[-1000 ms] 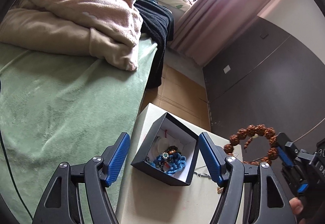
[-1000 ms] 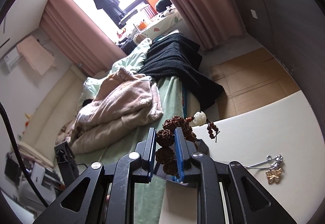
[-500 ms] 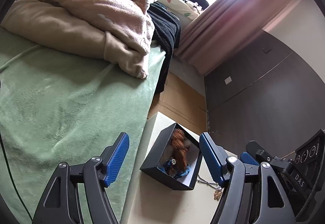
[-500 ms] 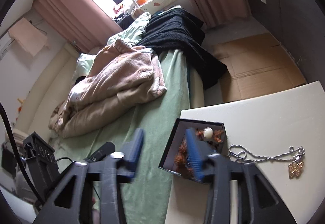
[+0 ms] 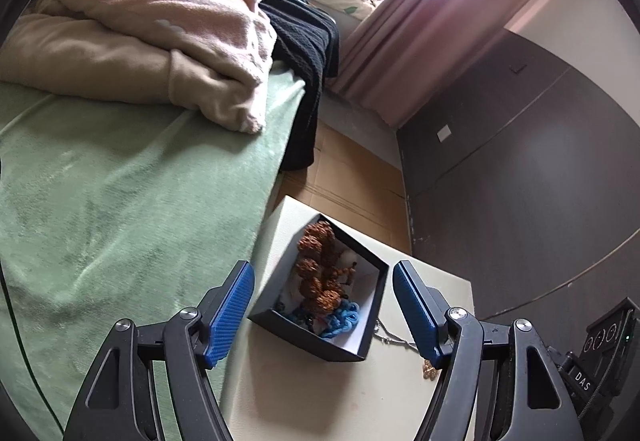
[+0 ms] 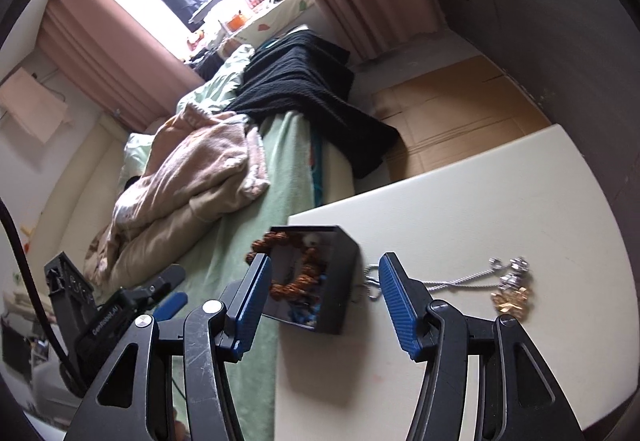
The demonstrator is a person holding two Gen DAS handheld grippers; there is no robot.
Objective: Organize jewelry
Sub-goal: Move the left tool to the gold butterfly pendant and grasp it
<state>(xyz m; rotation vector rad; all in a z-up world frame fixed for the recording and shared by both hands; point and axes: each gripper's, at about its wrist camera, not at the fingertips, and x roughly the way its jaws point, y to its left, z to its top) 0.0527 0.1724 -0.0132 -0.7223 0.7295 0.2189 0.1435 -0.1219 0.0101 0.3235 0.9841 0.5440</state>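
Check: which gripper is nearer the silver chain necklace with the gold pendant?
Right. The right gripper hangs just above the silver chain necklace, the chain passing behind its right finger. The left gripper is centred over the open black box, necklace beyond.

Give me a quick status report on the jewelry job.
Left gripper open, empty. Right gripper open, empty. Brown bead bracelet in black box. Silver necklace still on table.

Both tools point downward over the table's bed-side edge. The left tool (image 5: 322, 307) stands wide open and grips nothing. The right tool (image 6: 324, 297) has just been opening, nothing between its pads.
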